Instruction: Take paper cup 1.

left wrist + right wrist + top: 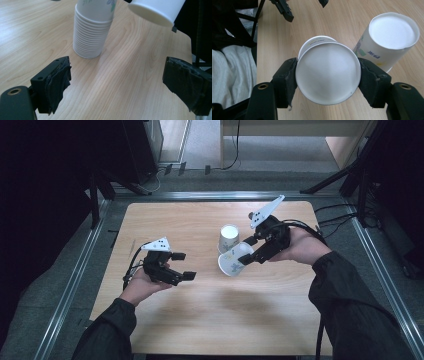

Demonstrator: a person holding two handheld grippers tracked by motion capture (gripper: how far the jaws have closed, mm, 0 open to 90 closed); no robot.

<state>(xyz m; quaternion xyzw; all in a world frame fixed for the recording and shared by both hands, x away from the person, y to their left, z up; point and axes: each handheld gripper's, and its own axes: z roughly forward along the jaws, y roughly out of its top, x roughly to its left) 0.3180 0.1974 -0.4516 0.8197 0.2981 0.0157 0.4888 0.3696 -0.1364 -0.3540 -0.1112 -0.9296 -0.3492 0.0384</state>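
An upside-down stack of white paper cups (229, 237) (92, 30) (390, 37) stands on the wooden table (210, 310) right of centre. My right gripper (246, 251) (327, 72) is shut on a single paper cup (233, 262) (328, 82) (156, 11), held tilted in the air just in front of the stack, with its mouth turned toward my left gripper. That cup's base faces the right gripper view. My left gripper (185, 266) (125, 85) is open and holds nothing, hovering left of the cup, apart from it.
The tabletop (120, 75) is bare wood around the cups. Metal rails (75, 280) run along the table's sides. Black stands and cables (345, 215) sit beyond the far right corner. Grey cloth (234, 72) lies past the table edge in the right gripper view.
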